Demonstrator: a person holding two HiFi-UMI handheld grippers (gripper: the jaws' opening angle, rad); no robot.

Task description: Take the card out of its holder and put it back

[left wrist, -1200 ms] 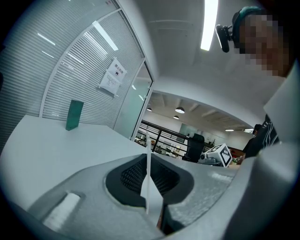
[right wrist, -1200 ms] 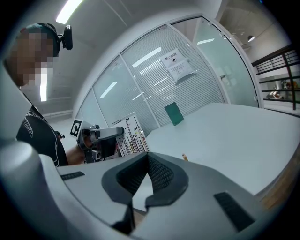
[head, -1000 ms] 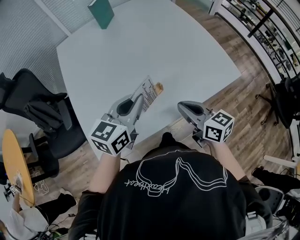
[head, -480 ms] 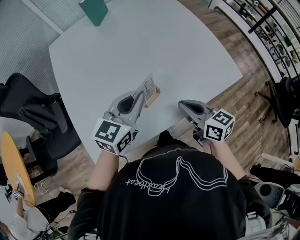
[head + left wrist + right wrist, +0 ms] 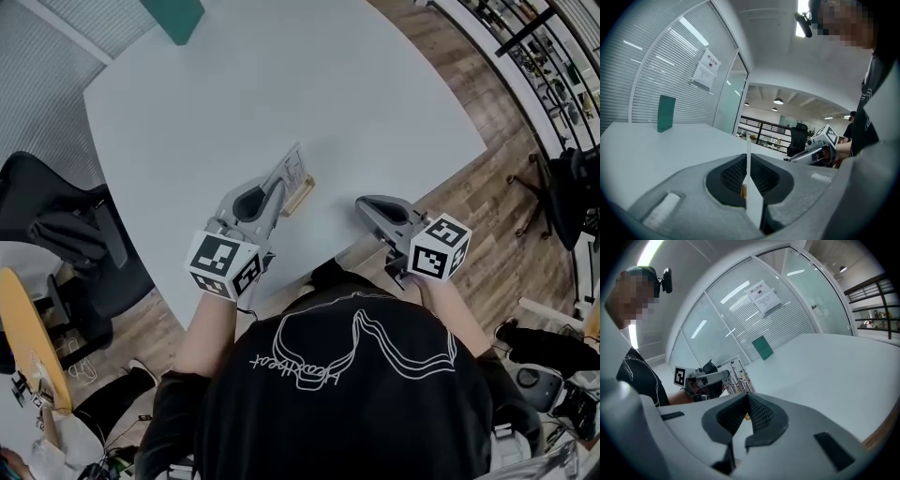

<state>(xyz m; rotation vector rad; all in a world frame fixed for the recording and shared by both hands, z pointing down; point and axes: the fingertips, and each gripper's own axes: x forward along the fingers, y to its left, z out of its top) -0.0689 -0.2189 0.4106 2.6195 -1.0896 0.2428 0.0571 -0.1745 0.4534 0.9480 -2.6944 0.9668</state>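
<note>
A white printed card [image 5: 293,171] stands tilted near the front of the white table [image 5: 281,75]. Its lower edge is at a small wooden holder [image 5: 300,197]. My left gripper [image 5: 279,190] is shut on the card's near edge. In the left gripper view the card [image 5: 748,159] shows edge-on between the pads, with a bit of the wooden holder [image 5: 743,190] beside it. My right gripper [image 5: 362,204] hovers to the right of the holder, apart from it, shut on nothing. From the right gripper view I see the card [image 5: 737,376] and the left gripper [image 5: 707,378] beyond my own jaws [image 5: 747,401].
A green block [image 5: 173,17] stands upright at the table's far edge. A black office chair [image 5: 66,225] sits off the left side. The table's front edge runs just under both grippers, with wood floor [image 5: 487,206] to the right.
The left gripper has kept its hold and tipped the card more upright. The wooden holder now sits closer along the card's lower edge. The right gripper has barely moved.
</note>
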